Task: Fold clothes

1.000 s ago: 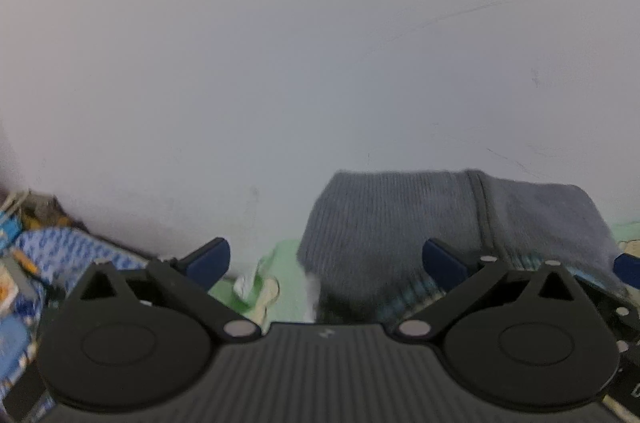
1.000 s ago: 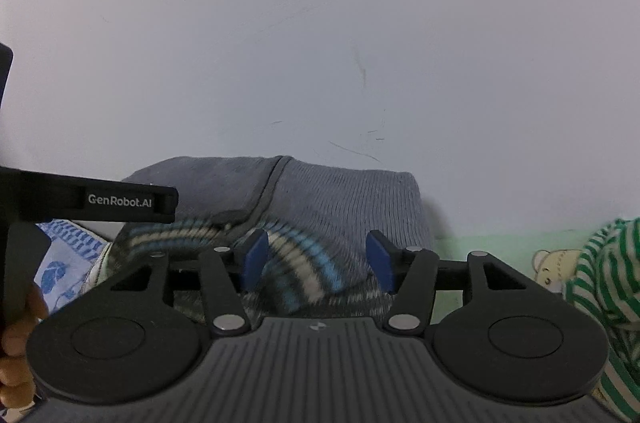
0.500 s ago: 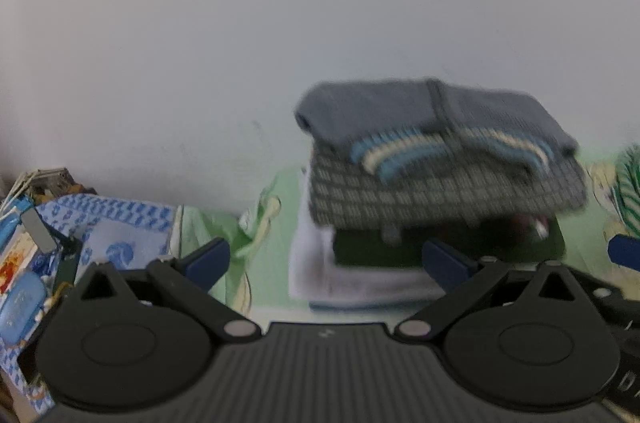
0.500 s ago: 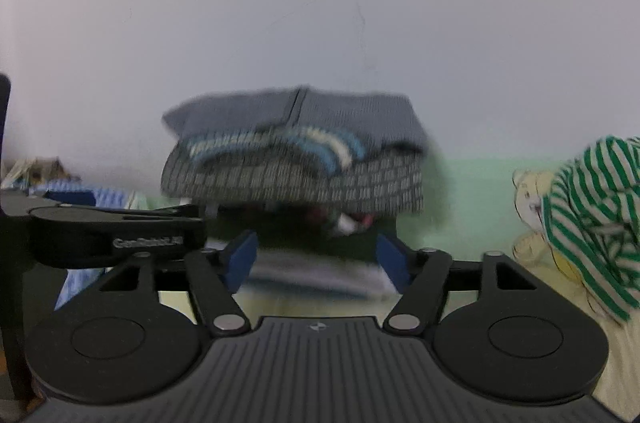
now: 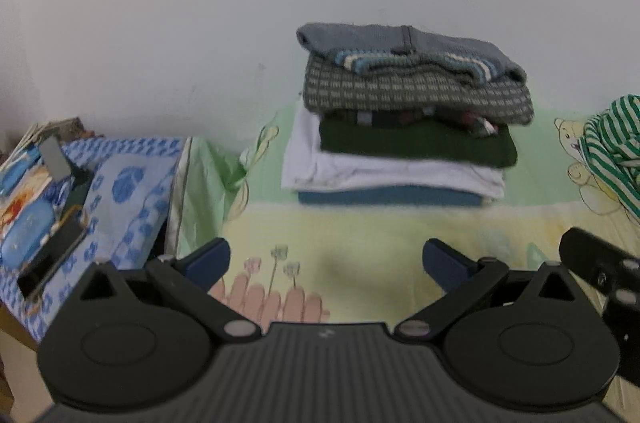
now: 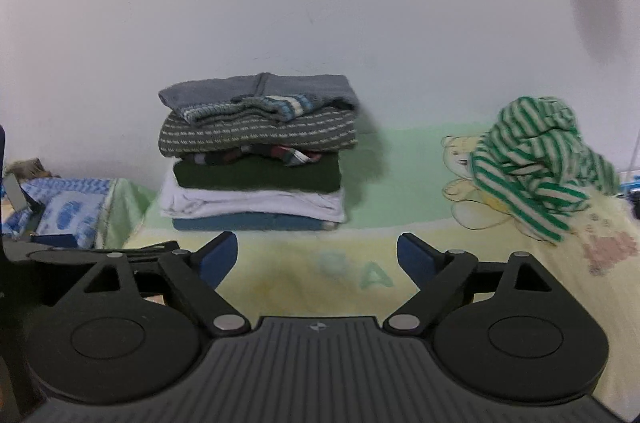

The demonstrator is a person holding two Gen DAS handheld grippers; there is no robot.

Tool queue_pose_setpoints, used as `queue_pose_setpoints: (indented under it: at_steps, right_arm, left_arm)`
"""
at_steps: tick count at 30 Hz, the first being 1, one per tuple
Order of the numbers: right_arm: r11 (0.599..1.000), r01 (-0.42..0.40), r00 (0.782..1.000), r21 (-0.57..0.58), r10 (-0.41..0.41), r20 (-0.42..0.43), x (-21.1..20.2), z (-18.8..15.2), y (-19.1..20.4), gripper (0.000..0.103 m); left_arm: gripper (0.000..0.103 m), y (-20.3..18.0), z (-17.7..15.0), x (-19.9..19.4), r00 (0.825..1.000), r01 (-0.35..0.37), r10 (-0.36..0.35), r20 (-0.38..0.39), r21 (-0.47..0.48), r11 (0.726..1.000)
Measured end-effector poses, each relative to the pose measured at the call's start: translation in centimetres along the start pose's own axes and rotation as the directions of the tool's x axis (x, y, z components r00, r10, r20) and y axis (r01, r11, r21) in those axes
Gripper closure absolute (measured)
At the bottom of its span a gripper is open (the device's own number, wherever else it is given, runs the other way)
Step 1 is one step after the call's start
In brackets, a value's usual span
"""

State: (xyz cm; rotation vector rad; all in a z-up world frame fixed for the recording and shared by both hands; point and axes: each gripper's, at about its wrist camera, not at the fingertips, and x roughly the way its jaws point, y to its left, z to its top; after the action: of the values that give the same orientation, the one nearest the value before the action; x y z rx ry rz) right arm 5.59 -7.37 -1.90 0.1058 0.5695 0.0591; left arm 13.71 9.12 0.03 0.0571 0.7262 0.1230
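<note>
Already most of the clothes sit folded in a stack (image 6: 256, 159) straight ahead of the empty, wide-spread left gripper (image 5: 326, 263) and the empty, opening right gripper (image 6: 316, 255), while a crumpled green-striped garment (image 6: 540, 159) ahead to the right apparently remains unfolded.

Folded garments in the stack (image 6: 256, 159) in front of me: six that I can count, with the grey sweater (image 6: 260, 89) on top, then patterned knit, a plaid scrap, dark green, white and blue at the bottom.
Unfolded garments right of the stack: one, the green-striped top (image 6: 540, 159).
Blue-patterned cushions left of the stack: one (image 5: 120, 183).
Cartoon bears printed on the sheet between stack and striped top: one (image 6: 456, 151).
My grippers below the stack: two, left (image 5: 326, 263), right (image 6: 316, 253).
</note>
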Motion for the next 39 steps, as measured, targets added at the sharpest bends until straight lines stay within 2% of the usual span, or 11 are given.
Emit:
queue_pose_setpoints:
  at_steps: [5,13,17,24,27,30,34,39]
  right_arm:
    - [0.999,-0.022,0.999,0.024,0.022,-0.023,-1.4,-1.7,0.2,0.014]
    - [0.995,-0.070,0.994,0.067,0.075,-0.074,-3.9,-3.6,-1.3,0.015]
    - [0.995,-0.066,0.993,0.069,0.072,-0.095,-4.5,-4.2,-1.1,0.015]
    - [0.997,-0.055,0.988,0.063,0.063,-0.140,-5.8,-5.3,-1.0,0.015]
    - [0.996,-0.062,0.984,0.065,0.072,-0.166,-6.2,-5.6,-1.5,0.015]
    - [0.994,-0.081,0.982,0.068,0.091,-0.167,-7.0,-5.8,-2.1,0.015]
    - [0.992,-0.104,0.980,0.076,0.115,-0.161,-8.3,-6.4,-2.8,0.014]
    - [0.986,-0.139,0.976,0.097,0.153,-0.157,-10.0,-6.9,-3.5,0.013]
  left_arm:
    - [0.001,0.1,-2.1,-0.9,0.998,0.020,-0.021,-0.052,-0.022,1.000]
    - [0.001,0.8,-5.2,-3.7,0.999,0.014,-0.015,-0.050,-0.025,1.000]
    - [0.001,1.3,-6.7,-4.5,0.995,0.020,-0.025,-0.095,-0.057,0.998]
    - [0.001,1.5,-9.0,-7.3,0.992,-0.010,0.003,-0.123,-0.057,0.998]
    - [0.001,1.0,-9.6,-8.8,0.993,-0.043,0.039,-0.109,-0.039,0.998]
    - [0.001,0.6,-10.1,-10.4,0.993,-0.086,0.083,-0.079,-0.033,0.996]
    - [0.001,0.0,-10.9,-11.9,0.992,-0.093,0.089,-0.092,-0.035,0.995]
    - [0.001,-0.4,-11.7,-13.8,0.991,-0.123,0.118,-0.068,-0.058,0.991]
